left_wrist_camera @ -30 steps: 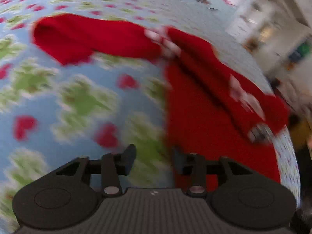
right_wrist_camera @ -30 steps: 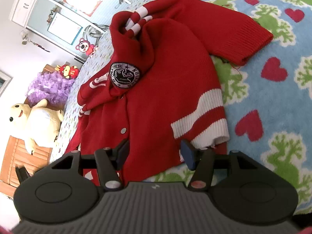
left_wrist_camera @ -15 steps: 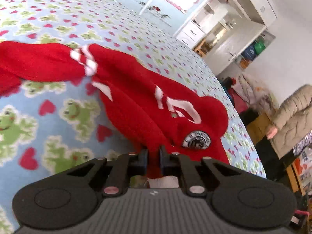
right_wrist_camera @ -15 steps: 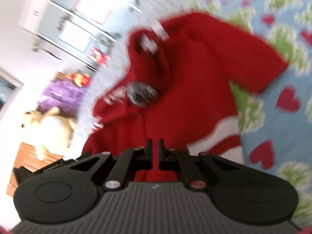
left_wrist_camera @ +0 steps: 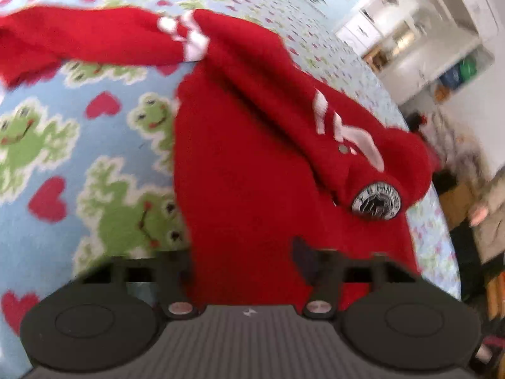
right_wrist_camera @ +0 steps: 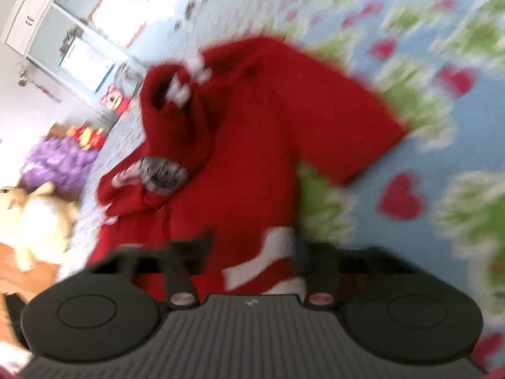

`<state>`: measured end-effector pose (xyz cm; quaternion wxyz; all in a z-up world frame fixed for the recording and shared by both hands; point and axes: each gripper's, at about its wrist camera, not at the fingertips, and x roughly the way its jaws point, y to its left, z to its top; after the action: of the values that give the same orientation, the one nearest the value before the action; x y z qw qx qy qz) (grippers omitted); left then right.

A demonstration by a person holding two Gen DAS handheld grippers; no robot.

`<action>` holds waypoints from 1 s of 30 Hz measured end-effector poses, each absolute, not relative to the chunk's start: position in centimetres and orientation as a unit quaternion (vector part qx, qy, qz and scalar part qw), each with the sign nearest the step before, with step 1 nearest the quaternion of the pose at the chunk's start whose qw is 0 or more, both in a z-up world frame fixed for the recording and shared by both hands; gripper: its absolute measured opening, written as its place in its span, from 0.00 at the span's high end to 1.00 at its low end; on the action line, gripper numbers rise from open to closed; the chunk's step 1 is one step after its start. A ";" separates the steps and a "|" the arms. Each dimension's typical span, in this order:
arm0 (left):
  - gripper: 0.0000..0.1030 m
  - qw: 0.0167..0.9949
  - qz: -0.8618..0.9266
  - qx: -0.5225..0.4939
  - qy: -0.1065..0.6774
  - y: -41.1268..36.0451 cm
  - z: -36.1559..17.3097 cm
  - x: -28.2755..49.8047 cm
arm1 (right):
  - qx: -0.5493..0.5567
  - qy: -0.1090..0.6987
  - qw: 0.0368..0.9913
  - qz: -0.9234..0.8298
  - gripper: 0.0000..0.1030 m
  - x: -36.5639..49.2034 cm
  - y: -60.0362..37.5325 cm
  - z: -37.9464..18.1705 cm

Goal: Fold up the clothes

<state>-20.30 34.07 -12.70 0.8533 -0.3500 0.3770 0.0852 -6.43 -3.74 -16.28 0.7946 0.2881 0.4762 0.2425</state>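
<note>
Knitwear first: the red cardigan (left_wrist_camera: pixel 246 164) lies crumpled on the bed's frog-and-heart blanket (left_wrist_camera: pixel 47 145). Its front is bunched in a ridge toward the side edge of the bed, and one sleeve (left_wrist_camera: pixel 94 38) is thrown out flat the other way. I have both tools down at the near hem. My guess is that this is the sensible place to take hold, since a pull from there should drag the body flat before any fold goes in. The left tool (left_wrist_camera: pixel 240 252) has its jaws standing wide, with plain red knit lying across the gap. I see no pinch in the cloth, so I read it as not gripping. The right tool (right_wrist_camera: pixel 252 246) looks the same, jaws apart with the white-striped hem (right_wrist_camera: pixel 271 252) sitting between them. That view is badly smeared, though, so I am less sure of it. The left wrist view gives me what the right cannot: a crisp look at the round badge (left_wrist_camera: pixel 375 203), a snap button and the white stripes on the ridge. It also shows a person in a pale coat (left_wrist_camera: pixel 492 208) standing beyond the bed edge, near some shelving (left_wrist_camera: pixel 426 41). Only the right wrist view shows the striped hem. It also takes in the far side of the room, with a cream plush toy (right_wrist_camera: pixel 28 208) and something purple and fluffy (right_wrist_camera: pixel 60 161) past the bed's edge.
</note>
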 end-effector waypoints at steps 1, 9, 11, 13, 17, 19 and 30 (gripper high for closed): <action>0.91 0.850 0.080 -0.358 0.379 34.1 -12.7 -20.2 | 0.286 0.478 0.795 0.241 0.97 -6.4 -3.5 -16.1; 0.93 0.874 0.039 -0.383 0.296 34.5 -7.1 -27.6 | 0.294 0.404 0.814 0.296 1.00 -12.1 -8.1 -9.6; 0.92 0.874 0.031 -0.375 0.307 34.3 -7.6 -28.9 | 0.289 0.418 0.810 0.293 1.00 -13.1 -8.6 -10.3; 0.90 0.869 0.043 -0.361 0.337 34.2 -9.4 -28.8 | 0.281 0.434 0.806 0.288 0.99 -14.0 -8.9 -11.3; 0.83 0.853 0.094 -0.351 0.374 34.6 -10.9 -28.7 | 0.282 0.477 0.797 0.241 0.92 -13.9 -8.9 -14.3; 0.75 0.861 0.102 -0.345 0.359 34.9 -9.7 -29.0 | 0.279 0.463 0.808 0.235 0.77 -14.1 -9.2 -13.5; 0.44 0.895 0.121 -0.302 0.304 34.0 -5.1 -25.1 | 0.280 0.380 0.855 0.216 0.44 -13.3 -9.9 -10.3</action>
<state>-25.14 34.00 -5.14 0.8953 -0.3022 0.3041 0.1206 -13.34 -9.89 -10.31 0.8550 0.2796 0.3797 0.2162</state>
